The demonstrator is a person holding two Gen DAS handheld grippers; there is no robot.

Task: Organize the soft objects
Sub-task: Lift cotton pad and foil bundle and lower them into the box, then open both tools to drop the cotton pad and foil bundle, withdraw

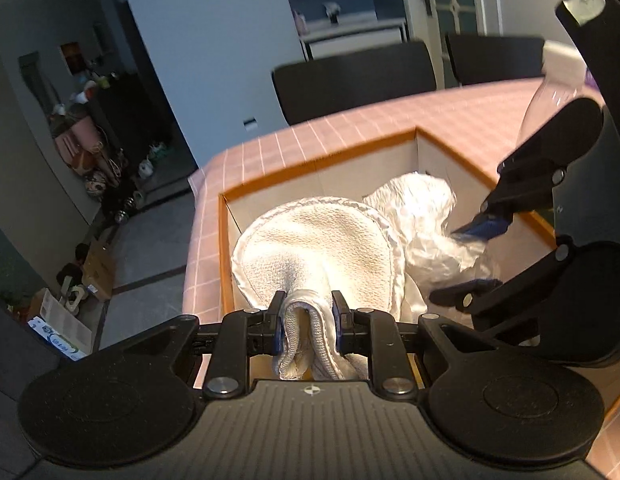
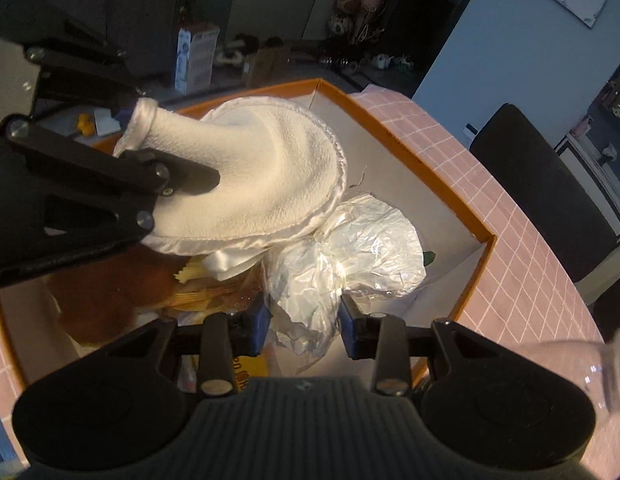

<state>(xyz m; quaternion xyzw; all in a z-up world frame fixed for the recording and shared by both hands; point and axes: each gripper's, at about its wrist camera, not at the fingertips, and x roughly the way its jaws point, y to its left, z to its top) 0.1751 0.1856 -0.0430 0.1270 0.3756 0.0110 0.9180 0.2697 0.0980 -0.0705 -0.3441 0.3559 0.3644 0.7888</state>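
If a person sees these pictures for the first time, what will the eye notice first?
First, the round white terry cloth with a satin edge, pinched by the left tongs above the orange-rimmed box. Beside it, the right tongs close on a crumpled clear plastic bag inside that box, which stands on a pink checked tablecloth.

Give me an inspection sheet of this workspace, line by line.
Surface: pink grid-pattern tablecloth under an orange-rimmed cardboard box.
Job's things: round white terry cloth with satin edge, crumpled translucent plastic bag, both over the box.
Clutter: brown fuzzy item and snack packets in the box; clear glass at the table edge.
Grippers: left hand-held gripper shut on the cloth; right hand-held gripper astride the bag, contact unclear.
Cables: nothing seen.
Surroundings: black chairs, floor boxes.
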